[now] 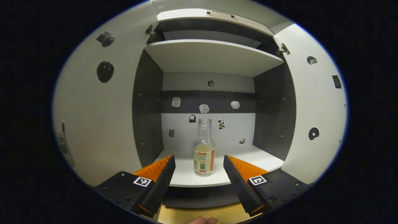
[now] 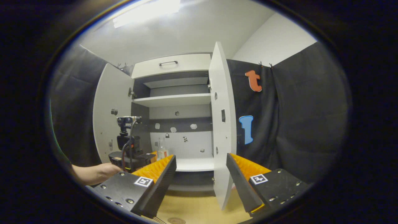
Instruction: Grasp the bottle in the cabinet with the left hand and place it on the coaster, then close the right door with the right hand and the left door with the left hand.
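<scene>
Booth cloth is hanging dark behind a white cabinet [image 2: 174, 102] standing with both doors swung wide; a pale wooden worktop [image 2: 199, 208] is running under it. Nearest in the left gripper view, the left gripper [image 1: 199, 163] is holding its fingers spread, pinching nothing, level with the front edge of the lower shelf [image 1: 186, 177]; the bottle [image 1: 204, 149] is standing upright just beyond that edge, dead ahead and centred in the gap, its long axis vertical and crossing the line of closing; judging from this, a short straight push forward should be bringing it between the fingers. Farther back, small stickers are dotting the rear panel. In the right gripper view, the right gripper [image 2: 200, 165] is also spread and empty, hanging back over the worktop, with the right door [image 2: 222, 124] edge-on just past its fingers; a hand [image 2: 99, 172] is carrying the left gripper near the shelf, so the left is much the nearer to the bottle. A round coaster [image 2: 176, 220] seems to be lying at the worktop's near edge, seen here and not from the left.
</scene>
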`<state>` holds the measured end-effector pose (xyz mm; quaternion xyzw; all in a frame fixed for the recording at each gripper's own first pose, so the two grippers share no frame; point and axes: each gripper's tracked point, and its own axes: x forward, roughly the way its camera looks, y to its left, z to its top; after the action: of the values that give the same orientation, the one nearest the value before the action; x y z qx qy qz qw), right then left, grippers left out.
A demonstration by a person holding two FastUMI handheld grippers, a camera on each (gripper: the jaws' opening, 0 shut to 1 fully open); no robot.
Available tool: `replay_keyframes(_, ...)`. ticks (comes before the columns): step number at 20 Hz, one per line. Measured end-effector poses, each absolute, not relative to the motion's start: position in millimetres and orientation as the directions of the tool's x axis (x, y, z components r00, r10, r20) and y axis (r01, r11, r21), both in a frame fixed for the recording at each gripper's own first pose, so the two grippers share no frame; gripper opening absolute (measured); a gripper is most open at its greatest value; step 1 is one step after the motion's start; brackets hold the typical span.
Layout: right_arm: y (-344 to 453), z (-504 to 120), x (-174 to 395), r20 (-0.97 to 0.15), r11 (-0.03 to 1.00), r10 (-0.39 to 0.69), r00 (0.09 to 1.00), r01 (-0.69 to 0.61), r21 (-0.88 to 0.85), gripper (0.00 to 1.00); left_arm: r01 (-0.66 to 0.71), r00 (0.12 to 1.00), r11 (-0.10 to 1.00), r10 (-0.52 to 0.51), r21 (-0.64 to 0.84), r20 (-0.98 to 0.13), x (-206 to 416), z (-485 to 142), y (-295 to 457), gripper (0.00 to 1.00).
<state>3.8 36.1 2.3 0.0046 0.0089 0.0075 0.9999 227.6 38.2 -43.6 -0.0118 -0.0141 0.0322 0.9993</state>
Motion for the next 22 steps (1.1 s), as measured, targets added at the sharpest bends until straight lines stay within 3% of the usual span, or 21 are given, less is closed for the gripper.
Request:
replay_keyframes(6, 19, 6, -14, 0.0, 0.998, -0.058, 0.998, 0.058, -0.01, 0.98, -0.069, 0.998, 0.997, 0.068, -0.031, -0.008, 310, -69, 42, 0.99)
replay_keyframes(12, 4, -11, -41, -0.042, 0.99, -0.134, 0.99, 0.132, -0.057, 0.98, -0.074, 0.995, 0.997, 0.073, -0.009, -0.061, 353, -86, 39, 0.99)
replay_keyframes(14, 0, -15, -52, -0.051, 0.987, -0.15, 0.987, 0.146, -0.067, 0.98, -0.038, 0.998, 0.999, 0.036, -0.029, -0.059, 343, -79, 31, 0.78)
replay_keyframes(20, -1, -14, -60, -0.046, 0.99, -0.137, 0.989, 0.136, -0.029, 0.98, 0.024, 0.999, 0.999, -0.024, -0.031, -0.02, 279, -46, 13, 0.8)
replay_keyframes(22, 1, -14, -58, -0.04, 0.993, -0.117, 0.992, 0.116, -0.026, 0.98, 0.047, 0.999, 0.997, -0.047, -0.06, -0.007, 251, -36, 7, 0.76)
